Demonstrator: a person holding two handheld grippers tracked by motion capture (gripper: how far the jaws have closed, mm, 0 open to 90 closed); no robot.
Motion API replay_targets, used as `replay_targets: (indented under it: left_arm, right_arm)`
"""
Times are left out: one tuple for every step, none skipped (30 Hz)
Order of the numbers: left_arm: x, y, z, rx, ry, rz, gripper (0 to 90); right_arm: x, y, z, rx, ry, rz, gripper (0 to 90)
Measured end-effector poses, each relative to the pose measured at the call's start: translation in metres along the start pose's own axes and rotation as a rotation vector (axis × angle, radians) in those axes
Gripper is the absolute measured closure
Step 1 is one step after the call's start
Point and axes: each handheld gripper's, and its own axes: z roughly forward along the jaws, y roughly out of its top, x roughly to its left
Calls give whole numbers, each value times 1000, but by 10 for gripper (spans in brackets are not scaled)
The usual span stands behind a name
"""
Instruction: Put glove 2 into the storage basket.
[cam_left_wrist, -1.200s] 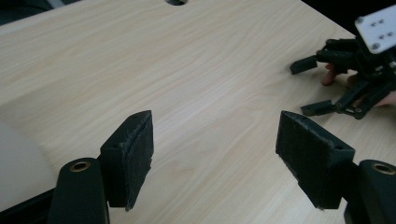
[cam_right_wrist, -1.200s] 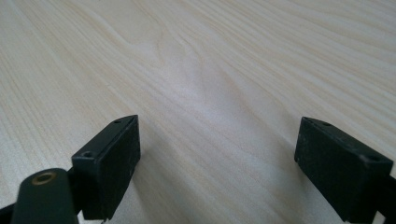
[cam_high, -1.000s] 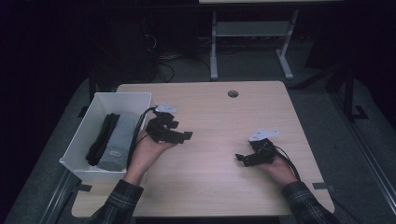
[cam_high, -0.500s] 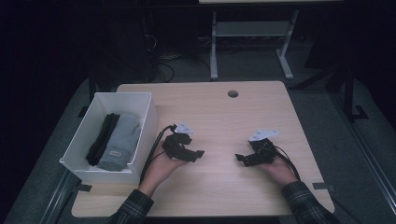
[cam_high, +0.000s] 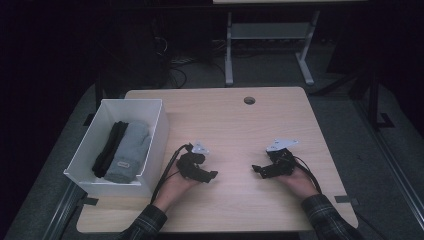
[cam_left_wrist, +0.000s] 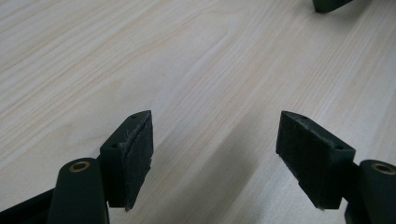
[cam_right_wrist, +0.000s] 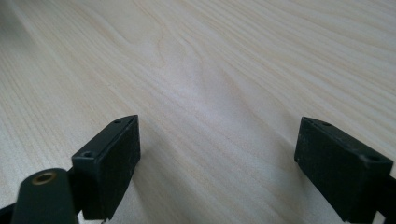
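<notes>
On the light wooden table (cam_high: 235, 125) my left gripper (cam_high: 210, 176) rests low near the front, its tips pointing right, with its jaws open and nothing between them. In the left gripper view its gripper (cam_left_wrist: 215, 149) shows only bare wood between the pads (cam_left_wrist: 140, 149). My right gripper (cam_high: 256, 170) lies at the front right, tips pointing left toward the other one, also open and empty. Between the wide jaws in the right gripper view, that gripper (cam_right_wrist: 217, 161) frames plain tabletop. A tip of the right gripper (cam_left_wrist: 329, 4) peeks in at the top of the left gripper view.
A white bin (cam_high: 152, 150) stands at the table's left edge with a grey cloth item (cam_high: 129, 150) and a black one (cam_high: 107, 150) folded inside. A round cable hole (cam_high: 249, 100) sits near the far edge. A metal frame stand (cam_high: 270, 45) is behind the table.
My left gripper has come away from beside the bin, moving right and toward the front edge, and has sunk to the tabletop. The right gripper has stayed where it was.
</notes>
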Motion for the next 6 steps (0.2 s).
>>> replay_targets:
  left_arm:
    - [0, -1, 0, -2, 4, 0, 269]
    - [0, -2, 1, 2, 5, -4, 269]
    - [1, -2, 1, 8, 6, 0, 269]
    - [1, -3, 1, 5, 5, -6, 268]
    - [2, -4, 1, 12, 5, -1, 265]
    - [2, -5, 2, 17, 5, -1, 263]
  right_arm:
    - [0, 0, 0, 0, 0, 0, 142]
    - [0, 0, 0, 0, 0, 0, 142]
    - [0, 0, 0, 0, 0, 0, 142]
    - [0, 0, 0, 0, 0, 0, 142]
    - [0, 0, 0, 0, 0, 0, 142]
    - [0, 0, 0, 0, 0, 1, 142]
